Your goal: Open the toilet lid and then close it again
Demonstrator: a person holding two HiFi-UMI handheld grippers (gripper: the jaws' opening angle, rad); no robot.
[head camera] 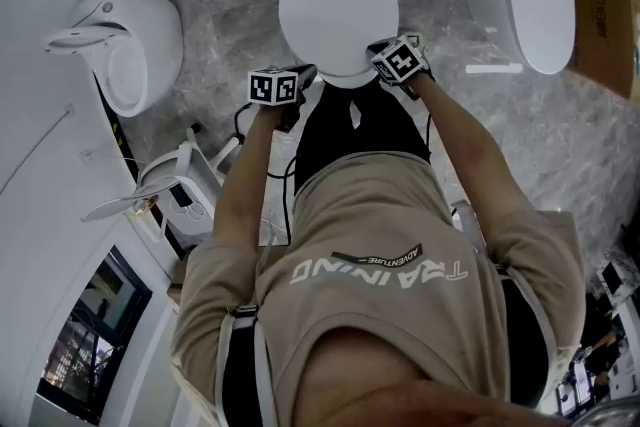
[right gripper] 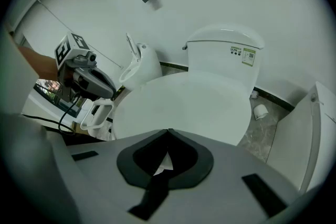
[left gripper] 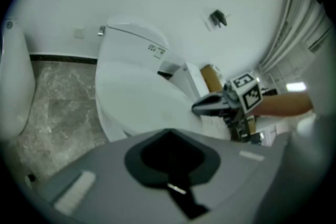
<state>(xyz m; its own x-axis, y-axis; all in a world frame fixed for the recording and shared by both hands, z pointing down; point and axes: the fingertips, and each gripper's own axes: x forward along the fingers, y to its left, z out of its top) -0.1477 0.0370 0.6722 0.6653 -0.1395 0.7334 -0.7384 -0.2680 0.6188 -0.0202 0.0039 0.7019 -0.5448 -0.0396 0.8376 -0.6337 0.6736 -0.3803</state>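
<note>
Head view: toilet lid (head camera: 335, 5) beside right hand-held gripper (head camera: 382, 53).

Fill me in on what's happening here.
A person stands over a toilet with a gripper in each hand. The lid is down and lies flat. The left gripper and the right gripper are both near the lid's front edge, one on each side, with their jaws together and nothing between them. The pictures do not show whether the lid is about to be lifted or has just been closed.
</note>
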